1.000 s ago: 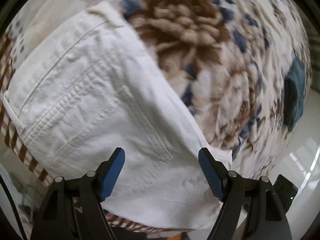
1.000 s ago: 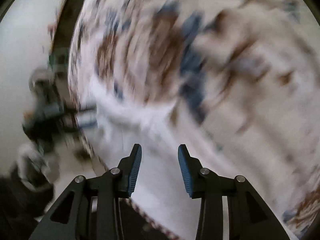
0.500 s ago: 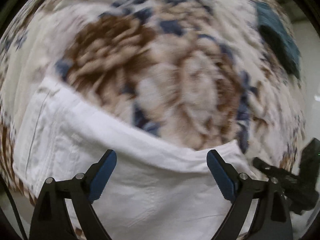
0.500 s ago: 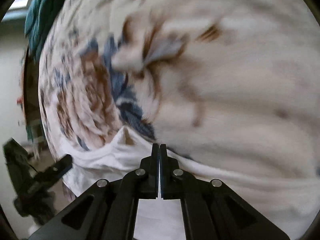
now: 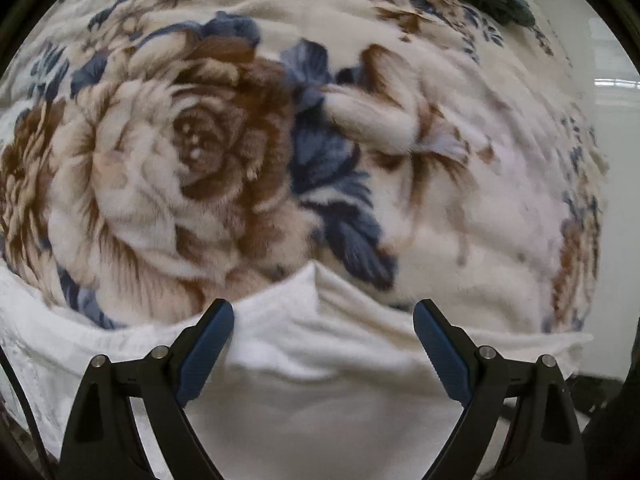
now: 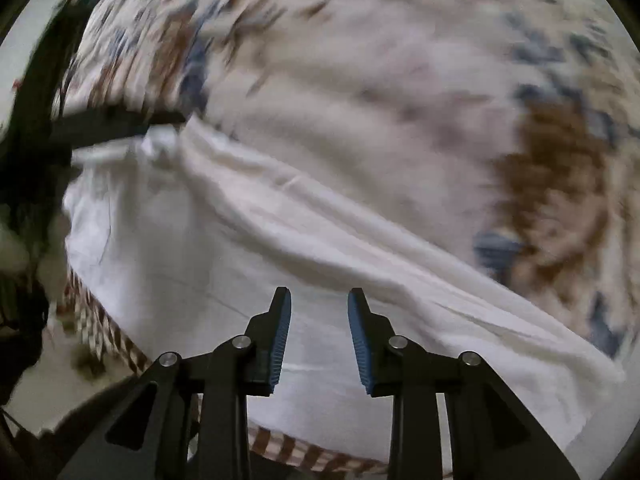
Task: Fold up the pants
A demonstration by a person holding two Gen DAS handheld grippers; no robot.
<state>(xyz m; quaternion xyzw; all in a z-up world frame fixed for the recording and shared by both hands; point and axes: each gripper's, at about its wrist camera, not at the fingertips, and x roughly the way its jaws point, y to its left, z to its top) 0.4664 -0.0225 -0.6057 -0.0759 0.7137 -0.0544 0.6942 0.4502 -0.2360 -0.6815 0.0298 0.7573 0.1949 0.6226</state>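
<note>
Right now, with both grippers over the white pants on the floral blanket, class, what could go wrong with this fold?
1. The right gripper is opening with nothing between its pads, so the white pants could slump out of shape.
2. The left gripper hangs wide open above a raised fold near the edge; closing there might also pinch the plush floral blanket.

Blurred blanket in right view. Pants cut off at bottom edge. Dark smeared shape at left, cannot tell what.
</note>
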